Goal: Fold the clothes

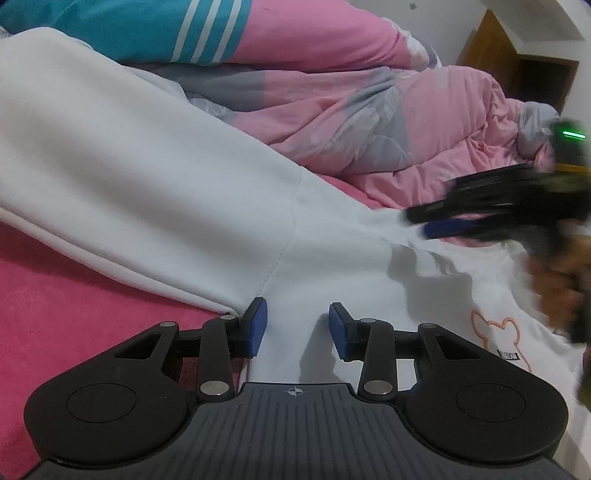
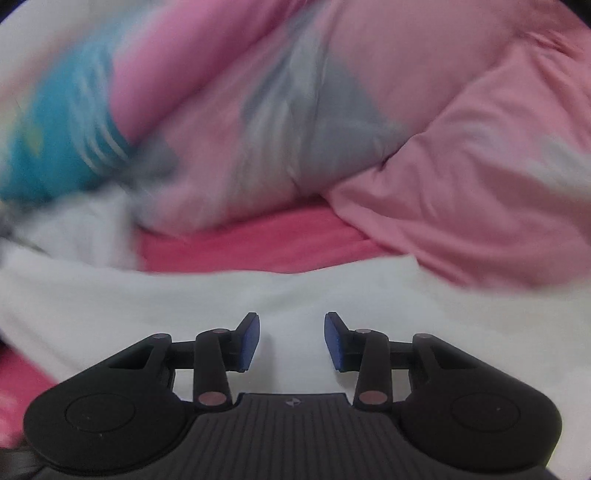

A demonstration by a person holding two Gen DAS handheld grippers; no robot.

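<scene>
The left gripper [image 1: 295, 325] sat right over the white sweatshirt [image 1: 147, 177], fingers apart with nothing between them, hovering near the sleeve seam. The sweatshirt itself was spread across the red bedsheet [image 1: 55, 295], one sleeve stretched out away from its body, bear print [image 1: 498, 332] off to the side. Past the seam the right gripper [image 1: 428, 221] came in blurry, and in its own view its fingers were apart too, just above white cloth. Beyond the sweatshirt was a heaped pink duvet [image 1: 406, 122] and a teal striped garment [image 1: 166, 29]. My guess: it's thick fabric, so a shallow pinch could slip, or the fold could snag the duvet edge.
</scene>
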